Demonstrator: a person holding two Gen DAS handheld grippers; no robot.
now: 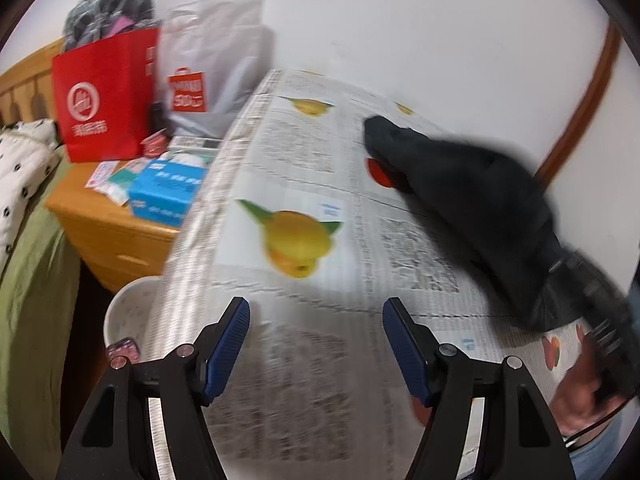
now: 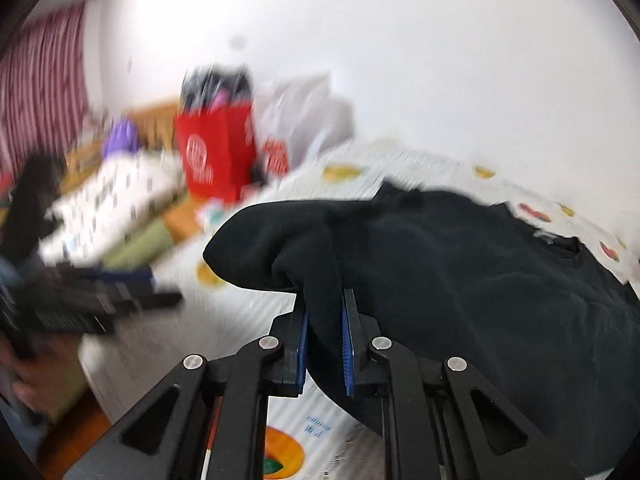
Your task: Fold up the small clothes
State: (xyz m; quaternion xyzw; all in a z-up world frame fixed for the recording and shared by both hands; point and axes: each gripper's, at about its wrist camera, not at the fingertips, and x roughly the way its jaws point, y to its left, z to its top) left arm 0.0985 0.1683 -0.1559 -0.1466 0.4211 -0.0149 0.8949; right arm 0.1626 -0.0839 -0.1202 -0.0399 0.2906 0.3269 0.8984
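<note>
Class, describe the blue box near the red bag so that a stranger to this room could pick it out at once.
Start at the wooden bedside cabinet beside the newspaper-covered table. On its top, in front of the red paper bag, lies the blue box. It is the only bright blue, block-shaped thing there; the small packets around it are flat.

the dark garment (image 2: 460, 280) is black, soft and thick like a sweatshirt, with a small label at its neckline toward the right in my right view. most of it lies heaped on the paper-covered counter (image 1: 312, 168), over toward the wall side. one fold of it is pinched between my right jaws and lifted off the counter, and a rounded, sleeve-like end droops forward and to the left past them. its edges look smeared with blur.
</note>
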